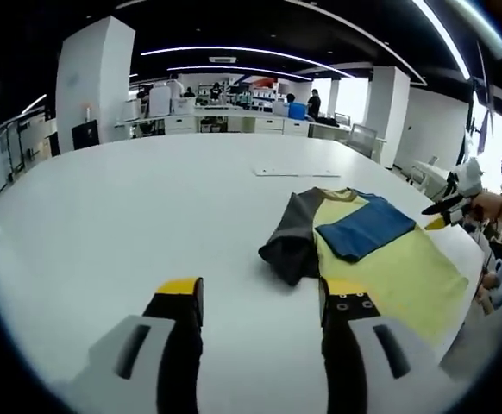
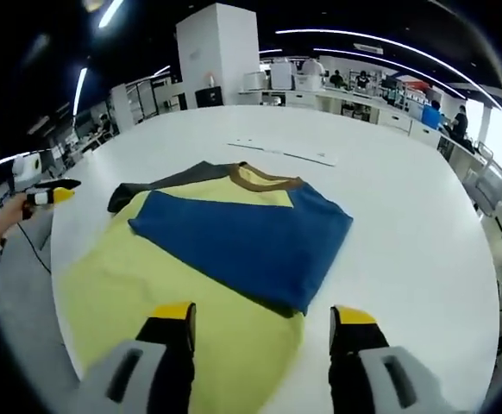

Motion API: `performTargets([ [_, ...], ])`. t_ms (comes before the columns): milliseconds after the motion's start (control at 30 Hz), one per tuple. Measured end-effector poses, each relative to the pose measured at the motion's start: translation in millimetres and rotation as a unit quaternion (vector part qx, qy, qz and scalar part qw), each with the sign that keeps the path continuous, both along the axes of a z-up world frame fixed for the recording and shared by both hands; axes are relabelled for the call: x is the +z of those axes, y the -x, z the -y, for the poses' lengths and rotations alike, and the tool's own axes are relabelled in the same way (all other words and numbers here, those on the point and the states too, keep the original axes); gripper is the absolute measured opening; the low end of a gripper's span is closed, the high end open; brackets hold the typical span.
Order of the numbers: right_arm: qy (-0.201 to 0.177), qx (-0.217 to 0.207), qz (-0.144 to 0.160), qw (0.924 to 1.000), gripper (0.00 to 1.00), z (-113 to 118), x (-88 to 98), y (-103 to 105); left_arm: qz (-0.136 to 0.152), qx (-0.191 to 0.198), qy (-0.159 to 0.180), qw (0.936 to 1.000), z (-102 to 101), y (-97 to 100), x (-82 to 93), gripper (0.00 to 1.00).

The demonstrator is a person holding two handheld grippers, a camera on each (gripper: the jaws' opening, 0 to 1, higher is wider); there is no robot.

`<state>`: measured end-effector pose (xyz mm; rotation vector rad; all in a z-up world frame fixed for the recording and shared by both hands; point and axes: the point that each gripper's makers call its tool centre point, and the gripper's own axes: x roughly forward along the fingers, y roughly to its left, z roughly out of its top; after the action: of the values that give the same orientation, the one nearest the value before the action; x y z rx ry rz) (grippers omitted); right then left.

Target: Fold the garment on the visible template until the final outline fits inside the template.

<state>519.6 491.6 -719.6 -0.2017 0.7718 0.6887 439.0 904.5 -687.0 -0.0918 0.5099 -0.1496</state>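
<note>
My right gripper [image 2: 262,321] hangs spread, empty, over the shirt [image 2: 191,285] on the white table [image 2: 406,224]; blue fold dead ahead. Left gripper [image 1: 260,297], also spread, sits farther off, dark sleeve [image 1: 290,237] up-right.

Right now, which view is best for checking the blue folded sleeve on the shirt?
The right gripper view: the blue sleeve lies close and large across the yellow shirt, all its edges clear. The left gripper view shows the same sleeve small and foreshortened, far off to the right.
</note>
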Motion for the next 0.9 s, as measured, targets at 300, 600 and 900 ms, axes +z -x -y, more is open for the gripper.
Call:
performTargets([
  [300,-0.041,0.009,0.007,0.9991,0.71,0.0,29.6,26.9,-0.010,0.004,0.024,0.9996,5.0,-22.4,-17.0,0.44],
  [600,-0.029,0.015,0.015,0.9994,0.71,5.4,39.3,52.1,-0.031,-0.009,0.053,0.9980,23.3,-34.1,-42.0,0.44],
  [900,-0.029,-0.005,0.021,0.9994,0.70,15.2,43.8,58.4,-0.054,-0.018,0.085,0.9947,44.0,-43.5,-59.2,0.37],
])
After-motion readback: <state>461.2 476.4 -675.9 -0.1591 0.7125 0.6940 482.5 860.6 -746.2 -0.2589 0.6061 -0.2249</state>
